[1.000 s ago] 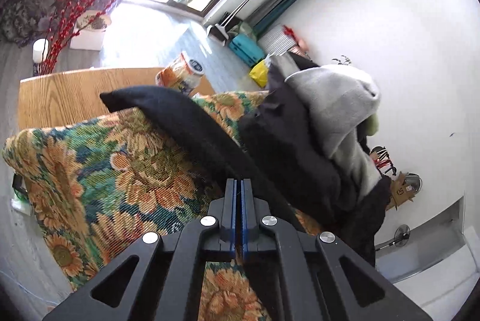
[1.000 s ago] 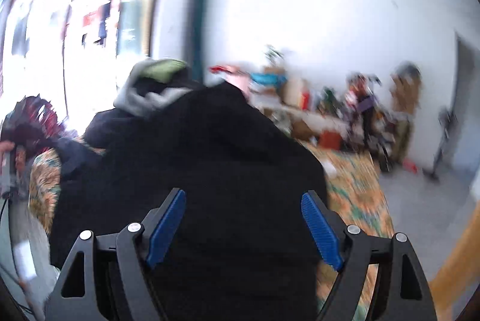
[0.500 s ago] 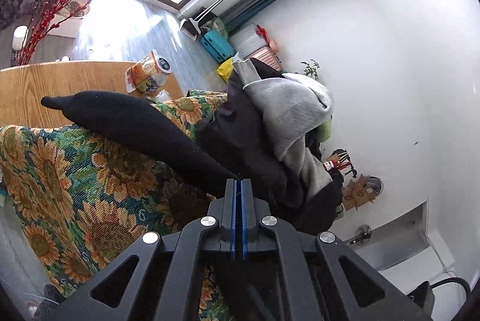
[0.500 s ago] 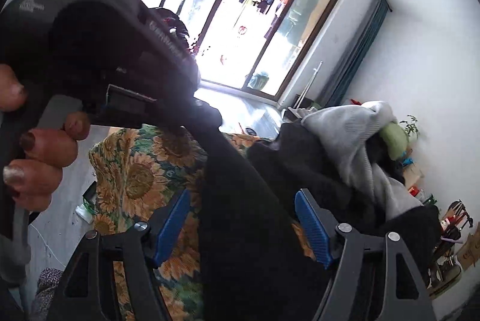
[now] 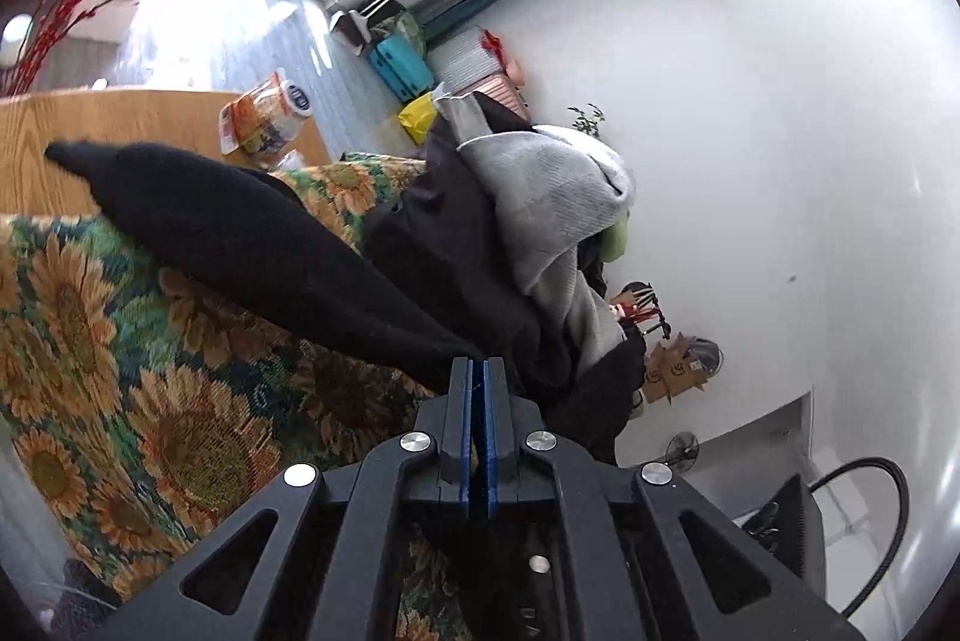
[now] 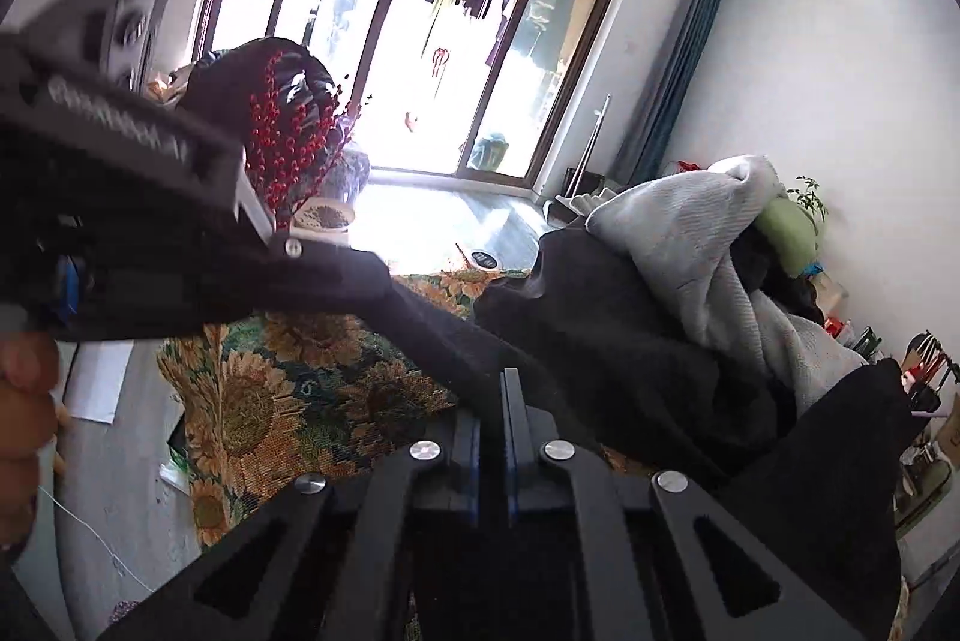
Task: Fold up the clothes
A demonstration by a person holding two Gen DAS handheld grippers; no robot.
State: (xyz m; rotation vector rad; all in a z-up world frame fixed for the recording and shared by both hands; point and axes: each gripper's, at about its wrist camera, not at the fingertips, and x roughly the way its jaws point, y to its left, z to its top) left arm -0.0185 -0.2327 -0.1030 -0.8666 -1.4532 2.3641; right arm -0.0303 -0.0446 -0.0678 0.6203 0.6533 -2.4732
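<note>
Right gripper [image 6: 492, 401] pinched tight on the black garment [image 6: 456, 341], long axis running ahead-left from the fingers to the left gripper [image 5: 479, 377]. Left jaws easing apart, cloth between. Both at the strip's ends over the sunflower cloth [image 5: 150, 401].

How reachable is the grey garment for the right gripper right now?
Probably not yet: the right gripper is shut on the black garment. The grey garment lies uncovered atop the pile just ahead, so the way looks free once it lets go.
</note>
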